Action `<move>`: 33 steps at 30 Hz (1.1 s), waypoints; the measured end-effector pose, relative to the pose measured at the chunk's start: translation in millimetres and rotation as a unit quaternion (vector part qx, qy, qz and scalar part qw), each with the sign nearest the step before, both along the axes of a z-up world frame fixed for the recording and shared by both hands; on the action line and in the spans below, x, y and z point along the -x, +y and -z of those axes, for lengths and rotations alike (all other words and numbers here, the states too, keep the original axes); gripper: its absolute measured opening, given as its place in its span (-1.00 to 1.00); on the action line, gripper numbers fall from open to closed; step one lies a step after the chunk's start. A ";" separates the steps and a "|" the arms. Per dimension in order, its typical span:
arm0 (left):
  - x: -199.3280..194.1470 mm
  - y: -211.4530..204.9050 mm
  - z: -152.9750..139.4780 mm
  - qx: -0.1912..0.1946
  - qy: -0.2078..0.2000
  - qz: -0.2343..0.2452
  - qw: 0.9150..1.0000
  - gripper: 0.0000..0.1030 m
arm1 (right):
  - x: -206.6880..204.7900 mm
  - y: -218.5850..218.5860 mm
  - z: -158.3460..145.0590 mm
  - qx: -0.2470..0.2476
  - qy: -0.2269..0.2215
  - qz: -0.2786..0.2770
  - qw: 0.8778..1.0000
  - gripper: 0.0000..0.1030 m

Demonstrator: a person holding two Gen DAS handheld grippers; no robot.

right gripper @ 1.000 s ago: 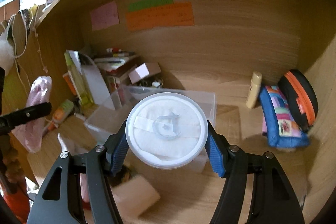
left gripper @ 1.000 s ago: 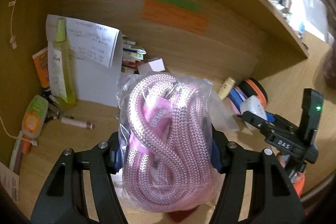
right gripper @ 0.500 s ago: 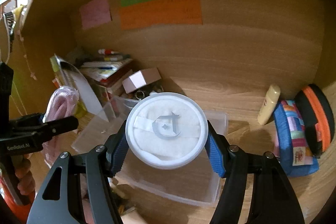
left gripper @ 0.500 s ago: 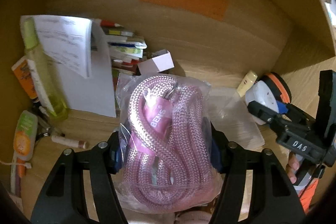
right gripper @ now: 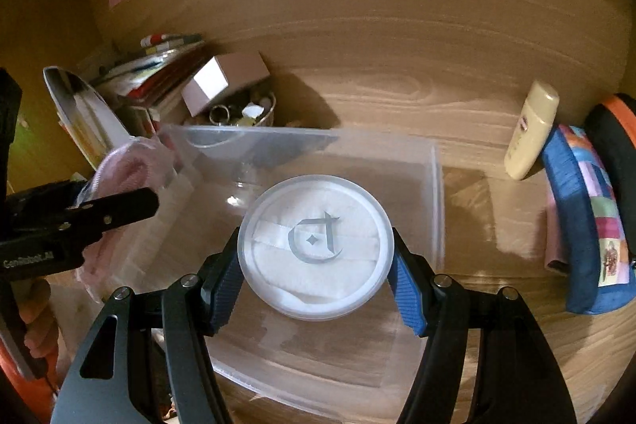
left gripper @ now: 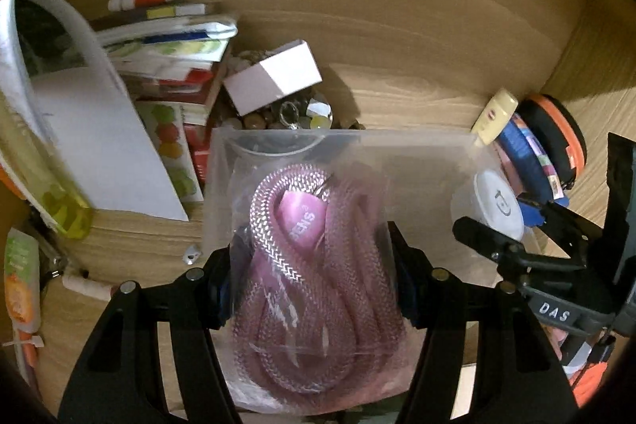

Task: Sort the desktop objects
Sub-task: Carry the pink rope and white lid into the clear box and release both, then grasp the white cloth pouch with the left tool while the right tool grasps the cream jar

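Observation:
My left gripper (left gripper: 314,289) is shut on a clear bag of pink rope (left gripper: 314,285) and holds it over the left end of a clear plastic bin (left gripper: 397,140). My right gripper (right gripper: 316,265) is shut on a round white powder-puff case (right gripper: 316,245) and holds it above the middle of the same bin (right gripper: 435,193). The case also shows in the left wrist view (left gripper: 499,205). The bagged rope shows at the left in the right wrist view (right gripper: 127,173).
Behind the bin stand a stack of books (left gripper: 171,66), a small white box (left gripper: 274,78) and a bowl of trinkets (right gripper: 242,112). A cream bottle (right gripper: 530,130), a blue pouch (right gripper: 588,225) and a black-orange case (left gripper: 556,142) lie right. A yellow-green bottle (left gripper: 59,201) stands left.
Both grippers have moved forward and down into the wooden cubby. The rope bag and the puff case now hang over the clear bin instead of in front of it.

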State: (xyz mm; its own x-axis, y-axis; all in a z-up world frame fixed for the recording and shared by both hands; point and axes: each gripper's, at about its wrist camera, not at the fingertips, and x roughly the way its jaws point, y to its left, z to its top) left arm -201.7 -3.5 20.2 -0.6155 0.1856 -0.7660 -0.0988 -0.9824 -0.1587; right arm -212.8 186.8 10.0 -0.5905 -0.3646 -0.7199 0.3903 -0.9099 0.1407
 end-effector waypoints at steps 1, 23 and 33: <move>2.0 1.1 0.3 0.001 -0.004 0.002 1.000 0.22 | -0.1 -2.3 0.8 -0.003 0.000 -0.002 1.000 0.21; 4.1 14.5 -8.2 0.049 -0.026 0.010 0.998 0.15 | -8.6 -25.1 9.4 -0.043 0.009 -0.019 0.999 0.30; -25.9 -2.1 -47.6 0.050 0.023 -0.003 0.998 0.47 | -20.6 -22.7 -13.3 -0.022 0.026 -0.029 0.999 0.51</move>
State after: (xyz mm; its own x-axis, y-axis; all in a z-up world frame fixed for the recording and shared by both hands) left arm -175.8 -5.6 67.7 -0.6521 0.1060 -0.7507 -0.0975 -0.9937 -0.0556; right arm -192.1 164.1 23.3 -0.6069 -0.3684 -0.7042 0.4484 -0.8903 0.0793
